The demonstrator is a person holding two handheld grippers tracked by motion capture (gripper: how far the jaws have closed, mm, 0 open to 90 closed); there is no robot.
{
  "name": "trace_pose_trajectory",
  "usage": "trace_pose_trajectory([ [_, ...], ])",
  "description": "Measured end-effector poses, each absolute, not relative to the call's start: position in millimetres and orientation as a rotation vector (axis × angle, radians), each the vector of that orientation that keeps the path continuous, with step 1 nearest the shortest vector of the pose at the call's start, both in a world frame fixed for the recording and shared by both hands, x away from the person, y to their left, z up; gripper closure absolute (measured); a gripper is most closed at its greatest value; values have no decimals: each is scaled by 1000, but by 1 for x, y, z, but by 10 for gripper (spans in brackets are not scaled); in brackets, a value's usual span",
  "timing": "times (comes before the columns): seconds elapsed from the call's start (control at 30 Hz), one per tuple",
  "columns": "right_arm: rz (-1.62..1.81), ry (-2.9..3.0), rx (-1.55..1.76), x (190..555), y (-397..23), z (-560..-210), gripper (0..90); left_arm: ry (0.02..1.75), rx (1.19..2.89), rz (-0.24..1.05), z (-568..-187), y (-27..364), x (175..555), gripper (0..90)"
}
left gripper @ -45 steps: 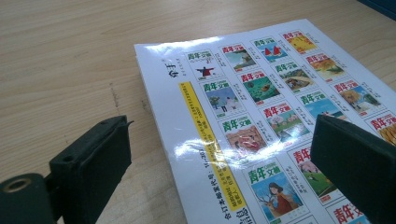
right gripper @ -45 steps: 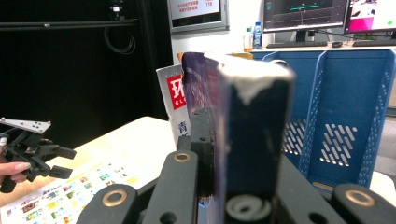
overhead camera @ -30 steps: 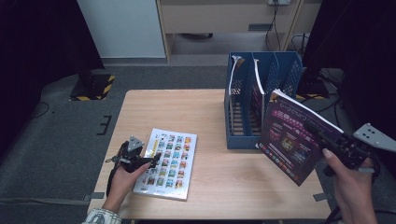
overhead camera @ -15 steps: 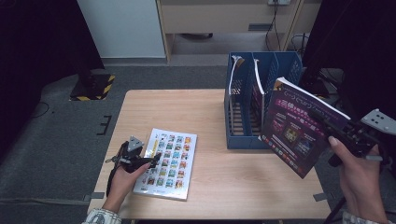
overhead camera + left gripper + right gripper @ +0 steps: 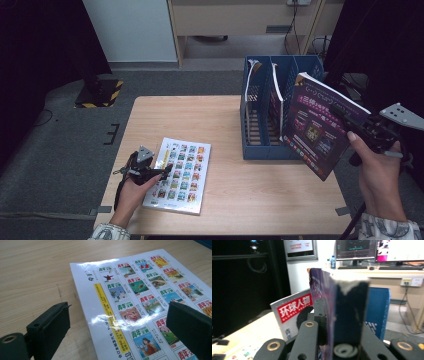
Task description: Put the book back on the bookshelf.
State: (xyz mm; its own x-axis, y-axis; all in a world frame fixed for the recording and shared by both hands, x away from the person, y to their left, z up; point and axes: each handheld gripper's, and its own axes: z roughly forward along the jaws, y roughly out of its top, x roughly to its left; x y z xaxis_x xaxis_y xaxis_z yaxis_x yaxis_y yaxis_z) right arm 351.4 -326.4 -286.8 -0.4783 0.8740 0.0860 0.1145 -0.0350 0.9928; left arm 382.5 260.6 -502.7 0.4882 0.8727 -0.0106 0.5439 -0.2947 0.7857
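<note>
Clamping the dark purple glossy magazine (image 5: 316, 131) by its right edge, the right gripper (image 5: 372, 131) has its jaws pressed nearly together on the pages, and the magazine hangs tilted in the air just to the right of the blue plastic slotted file rack (image 5: 260, 107), above the right end of the light wooden table (image 5: 220, 115). Its cover carries pale printed lines and small picture panels too fine to read from the high view. In the right gripper view the purple cover (image 5: 322, 290) stands edge-on between the black jaws, and behind it a grey magazine (image 5: 292, 312) shows a red band with white Chinese characters over the words "GLOBAL PEOPLE". The right hand (image 5: 377, 172) is raised off the table, wrist bent, with the gripper pointing left toward the rack.

The left gripper (image 5: 150, 172) rests low at the left edge of the white magazine printed with rows of small colourful cover pictures (image 5: 182, 167), which lies flat on the table. Its jaws stand wide apart, one over bare wood and one over the page (image 5: 140, 302), gripping nothing. Each little picture bears "青年文摘", and a yellow strip of small characters runs beside the spine. The left hand (image 5: 132, 187) lies flat and low.
</note>
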Motion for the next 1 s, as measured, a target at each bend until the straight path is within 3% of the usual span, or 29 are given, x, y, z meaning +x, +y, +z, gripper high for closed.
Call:
trace_pose_trajectory([
  [1.0, 1406, 1587, 1129, 407, -309, -290, 838, 1159, 1984, 544, -504, 258, 382, 50],
])
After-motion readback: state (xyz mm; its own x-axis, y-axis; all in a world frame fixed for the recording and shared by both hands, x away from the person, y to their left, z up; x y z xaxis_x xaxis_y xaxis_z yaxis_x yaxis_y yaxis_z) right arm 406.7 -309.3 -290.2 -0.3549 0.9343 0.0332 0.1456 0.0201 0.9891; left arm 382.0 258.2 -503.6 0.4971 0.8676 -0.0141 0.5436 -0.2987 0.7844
